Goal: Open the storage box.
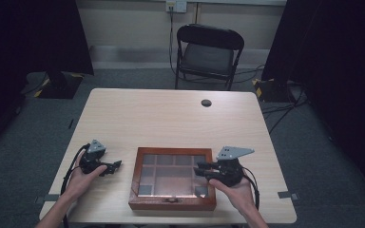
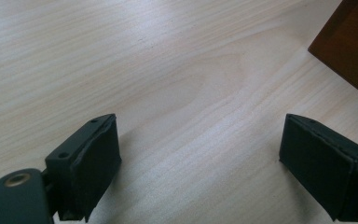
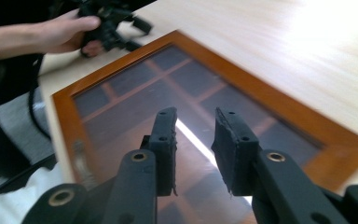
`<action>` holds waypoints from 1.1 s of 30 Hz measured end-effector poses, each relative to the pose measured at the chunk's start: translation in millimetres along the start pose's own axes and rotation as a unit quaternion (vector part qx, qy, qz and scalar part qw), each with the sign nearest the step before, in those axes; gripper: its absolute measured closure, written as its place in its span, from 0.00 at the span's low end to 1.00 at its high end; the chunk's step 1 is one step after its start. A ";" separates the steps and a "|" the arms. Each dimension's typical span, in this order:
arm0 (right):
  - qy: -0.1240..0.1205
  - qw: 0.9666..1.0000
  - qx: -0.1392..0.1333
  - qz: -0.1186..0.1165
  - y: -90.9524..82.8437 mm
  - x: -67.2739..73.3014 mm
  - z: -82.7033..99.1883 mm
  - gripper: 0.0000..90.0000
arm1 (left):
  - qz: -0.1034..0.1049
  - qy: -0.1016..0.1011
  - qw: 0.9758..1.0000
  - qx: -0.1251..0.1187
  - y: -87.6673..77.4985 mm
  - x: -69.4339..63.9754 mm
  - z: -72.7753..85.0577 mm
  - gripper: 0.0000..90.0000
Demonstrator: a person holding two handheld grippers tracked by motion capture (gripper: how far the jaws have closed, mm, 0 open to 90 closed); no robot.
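A: Hovering over the glass lid, right gripper [image 3: 193, 144] has its jaws nearly closed on nothing; it could scratch the brown wooden glass-topped compartment box [image 1: 172, 203] at the table's near edge.
B: Left gripper [image 2: 200, 168]?
A: Spread wide, empty, left of the box. No readable writing.

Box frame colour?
Reddish-brown wood frame around a glass lid; clearest in the right gripper view.

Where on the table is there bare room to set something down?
The far half, between the box and the cable hole, is bare. Near edge is crowded: left claw, box, right claw.
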State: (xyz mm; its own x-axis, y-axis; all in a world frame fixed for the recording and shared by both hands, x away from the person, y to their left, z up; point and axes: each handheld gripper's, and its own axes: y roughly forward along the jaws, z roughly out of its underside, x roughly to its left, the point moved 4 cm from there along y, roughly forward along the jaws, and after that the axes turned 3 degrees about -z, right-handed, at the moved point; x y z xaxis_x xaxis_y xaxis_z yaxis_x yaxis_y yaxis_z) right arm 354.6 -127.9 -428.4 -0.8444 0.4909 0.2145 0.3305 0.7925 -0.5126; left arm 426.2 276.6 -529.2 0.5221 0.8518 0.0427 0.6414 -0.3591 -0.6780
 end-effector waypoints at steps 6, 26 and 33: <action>-0.016 0.999 0.020 -0.034 13.4 16.8 3.0 0.80 | 0.000 0.000 1.000 0.000 0.0 0.0 0.0 0.13; -0.058 0.986 0.076 -0.135 50.6 59.5 21.9 0.84 | 0.005 -0.004 1.000 -0.001 -0.3 -0.5 0.5 0.13; -0.067 0.985 0.088 -0.133 57.3 60.7 26.9 0.89 | 0.017 -0.015 1.000 0.006 -5.1 -0.8 -0.4 0.18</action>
State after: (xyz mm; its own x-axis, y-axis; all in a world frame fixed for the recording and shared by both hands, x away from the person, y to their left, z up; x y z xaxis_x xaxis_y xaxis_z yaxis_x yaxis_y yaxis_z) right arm 311.0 -62.4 -467.1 -0.9434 0.2129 0.2544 0.0220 0.8053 -0.5924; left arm 422.8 277.6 -525.5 0.5265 0.8502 -0.0031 0.6158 -0.3839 -0.6881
